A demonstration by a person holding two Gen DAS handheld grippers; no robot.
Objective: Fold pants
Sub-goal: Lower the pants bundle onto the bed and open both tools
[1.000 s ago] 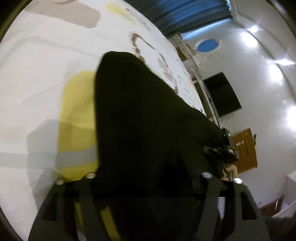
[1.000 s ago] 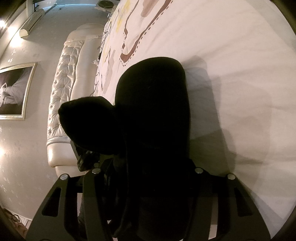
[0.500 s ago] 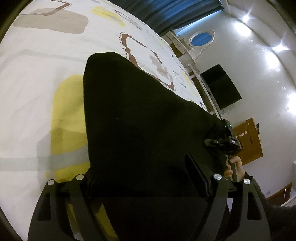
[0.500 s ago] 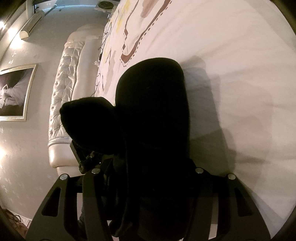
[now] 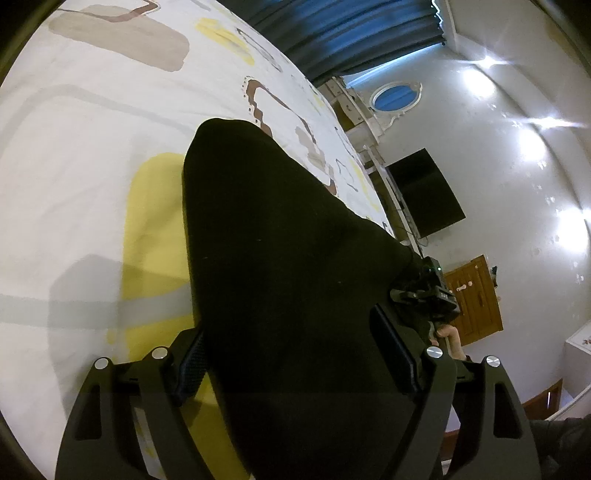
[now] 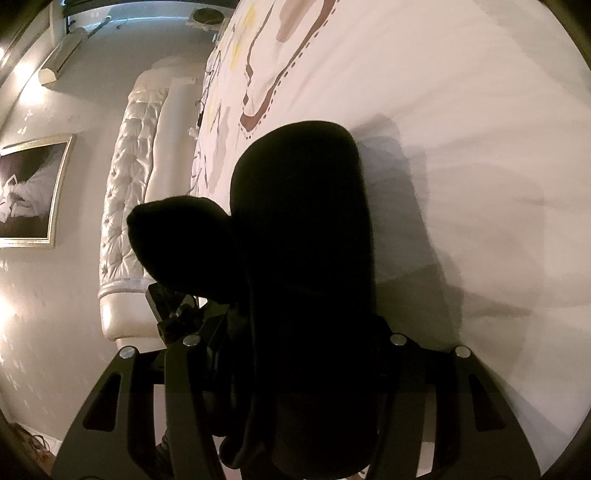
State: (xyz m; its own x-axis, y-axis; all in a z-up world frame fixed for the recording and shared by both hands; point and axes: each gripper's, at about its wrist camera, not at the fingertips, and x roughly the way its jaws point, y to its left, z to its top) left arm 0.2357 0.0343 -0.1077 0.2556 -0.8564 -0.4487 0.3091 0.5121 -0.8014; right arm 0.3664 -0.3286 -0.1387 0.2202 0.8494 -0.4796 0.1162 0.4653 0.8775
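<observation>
The black pants hang in a folded sheet over the patterned bedsheet. In the left wrist view my left gripper has its jaws spread wide with the cloth draped between them; its fingertips are hidden by cloth. The right gripper shows at the cloth's far right corner, held by a hand. In the right wrist view the pants fill the space between the right gripper's jaws, folded over into a rounded lobe. The left gripper shows beside a second lobe.
A white tufted headboard and a framed picture stand left in the right wrist view. Blue curtains, a wall TV and a wooden door lie beyond the bed.
The left gripper's jaws have spread apart around the cloth and the left view has shifted over the bed. The right wrist view is almost the same.
</observation>
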